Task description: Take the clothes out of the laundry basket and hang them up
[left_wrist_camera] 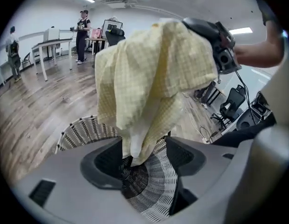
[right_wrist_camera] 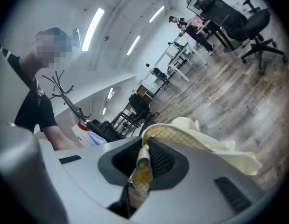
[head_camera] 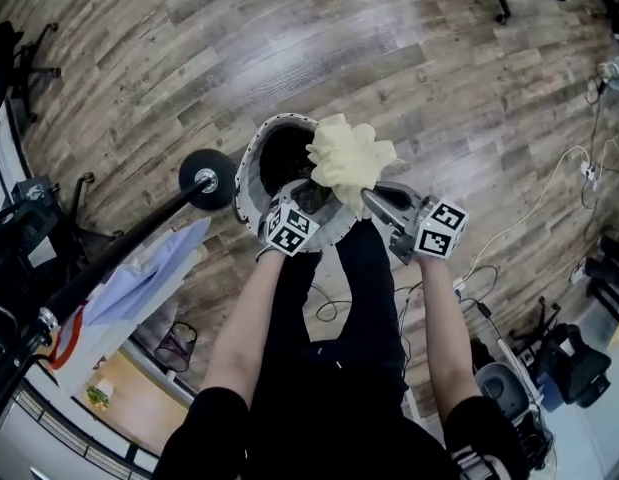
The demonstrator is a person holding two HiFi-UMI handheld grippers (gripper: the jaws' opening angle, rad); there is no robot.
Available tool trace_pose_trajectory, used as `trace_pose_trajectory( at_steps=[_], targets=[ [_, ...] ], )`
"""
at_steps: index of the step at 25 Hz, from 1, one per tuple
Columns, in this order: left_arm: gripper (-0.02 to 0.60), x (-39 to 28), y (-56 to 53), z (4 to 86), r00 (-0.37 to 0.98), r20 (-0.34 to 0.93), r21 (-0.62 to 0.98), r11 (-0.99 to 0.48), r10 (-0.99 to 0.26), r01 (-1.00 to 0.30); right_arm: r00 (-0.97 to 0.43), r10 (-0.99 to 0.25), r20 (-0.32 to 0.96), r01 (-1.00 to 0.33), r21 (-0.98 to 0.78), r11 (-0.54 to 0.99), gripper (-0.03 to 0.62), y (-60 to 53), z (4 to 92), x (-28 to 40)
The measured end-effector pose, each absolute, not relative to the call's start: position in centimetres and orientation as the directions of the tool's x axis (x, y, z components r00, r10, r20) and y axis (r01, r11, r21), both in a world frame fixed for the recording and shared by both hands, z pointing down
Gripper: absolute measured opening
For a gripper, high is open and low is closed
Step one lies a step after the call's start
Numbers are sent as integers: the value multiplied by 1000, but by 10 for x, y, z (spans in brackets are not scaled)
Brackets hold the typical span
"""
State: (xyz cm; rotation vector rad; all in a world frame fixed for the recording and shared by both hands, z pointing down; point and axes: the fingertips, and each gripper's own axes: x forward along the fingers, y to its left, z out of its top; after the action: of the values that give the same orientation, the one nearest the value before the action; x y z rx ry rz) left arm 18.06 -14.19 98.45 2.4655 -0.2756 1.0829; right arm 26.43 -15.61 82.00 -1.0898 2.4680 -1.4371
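Holds the yellow garment (head_camera: pixel 349 158) bunched just above the laundry basket (head_camera: pixel 247 173), at its far rim, so already out of it. Grips a fold of it with the right tongs (right_wrist_camera: pixel 144 164), clamped firmly on the cloth. Has the left tongs (left_wrist_camera: pixel 146 157) apart over the basket's opening, with the garment's hanging end between them but not pressed.

Seems finished with the taking-out for this one piece; not yet hung. Can see, left of the basket, a black rack (head_camera: pixel 129 243) on the floor with a light blue garment (head_camera: pixel 154 273) on it, probably hung already. Cannot tell if more clothes wait inside the basket: too dark there. Remains, by judgement, to carry the yellow piece over to the rack and hang it.
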Motion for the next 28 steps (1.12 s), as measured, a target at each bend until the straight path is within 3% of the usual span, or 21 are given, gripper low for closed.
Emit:
trace_pose_trajectory(
  at_steps=[6,11,12,13,14,20,28],
  targets=[
    [310,190,-156,917,714,696,244,-912,-72,-330,-802,-590,89,-440,-757,484,49,-160,671,241],
    [327,189,-186,833,756,621,161,-911,-206,-380,-802,-597,4,-425,-706,566,51,-161,576,226],
    [295,184,-192,816,761,606,160,-902,-231,-401,-791,-612,-3,-436,-699,567,51,-162,563,226],
    [146,176,-195,801,763,594,161,-892,-254,-422,-773,-634,-6,-453,-693,560,51,-164,552,228],
    [35,165,-197,787,763,585,164,-881,-276,-444,-752,-659,-7,-473,-690,547,52,-165,544,230],
    [29,89,-222,702,720,523,124,-795,-456,-594,-652,-758,-10,-561,-667,491,52,-186,513,255],
    [29,15,-234,624,612,474,58,-671,-633,-739,-685,-726,-54,-520,-662,540,52,-218,496,231]
  ],
)
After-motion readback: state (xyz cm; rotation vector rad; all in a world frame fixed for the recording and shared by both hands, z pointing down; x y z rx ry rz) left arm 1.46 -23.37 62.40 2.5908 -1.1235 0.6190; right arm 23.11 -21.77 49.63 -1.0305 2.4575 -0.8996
